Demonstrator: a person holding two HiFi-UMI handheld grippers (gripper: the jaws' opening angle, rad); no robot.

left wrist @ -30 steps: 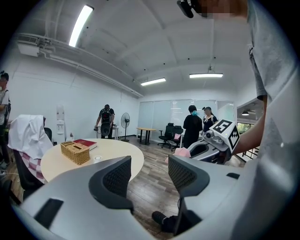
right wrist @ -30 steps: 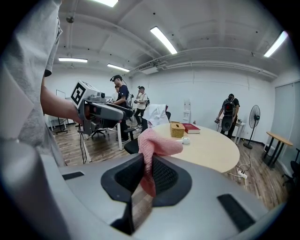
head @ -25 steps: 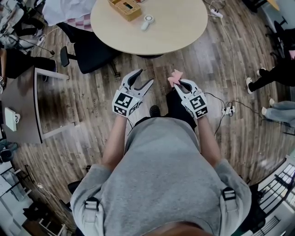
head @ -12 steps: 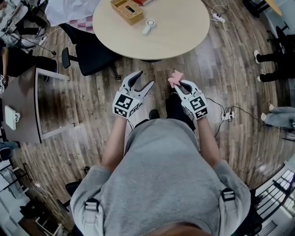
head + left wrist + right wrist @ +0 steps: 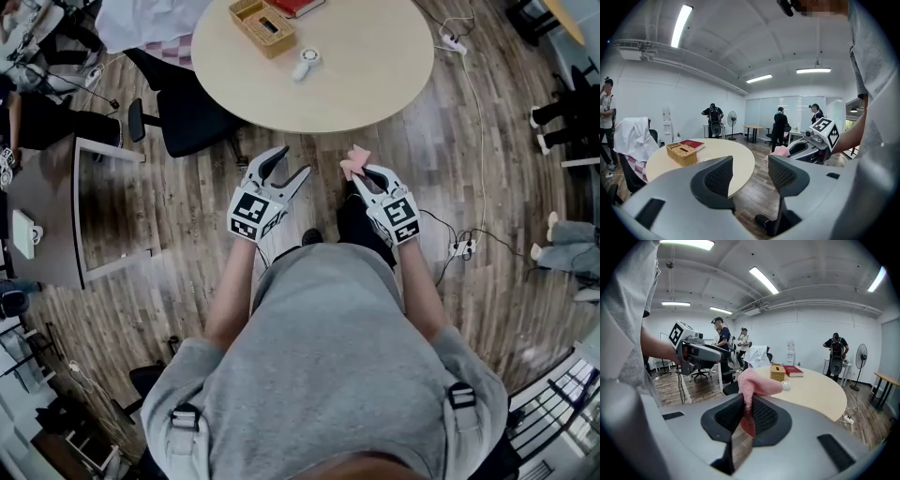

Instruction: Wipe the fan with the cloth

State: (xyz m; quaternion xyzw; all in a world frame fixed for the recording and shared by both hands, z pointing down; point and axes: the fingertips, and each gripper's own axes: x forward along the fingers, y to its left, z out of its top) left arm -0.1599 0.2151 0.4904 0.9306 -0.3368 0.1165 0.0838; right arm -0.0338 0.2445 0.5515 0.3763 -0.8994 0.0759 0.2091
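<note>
The round table (image 5: pixel 375 75) stands ahead of you. Your left gripper (image 5: pixel 294 161) is spread, nothing in it; your right gripper (image 5: pixel 362 174) pinches the pink cloth (image 5: pixel 355 159). The small white fan (image 5: pixel 305 64) lies on that table near the basket (image 5: pixel 262 19).

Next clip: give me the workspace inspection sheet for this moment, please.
Surface: round table, mostly bare.
Job's things: pink cloth in the right gripper; small white device on the table, likely the fan, untouched.
Clutter: wicker box and red book on the table.
Grippers: left gripper open, empty; right gripper shut on the cloth; both short of the table.
Cables: white cable and power strip on the floor.
Surroundings: black chair, grey desk, people's legs at the right edge.
</note>
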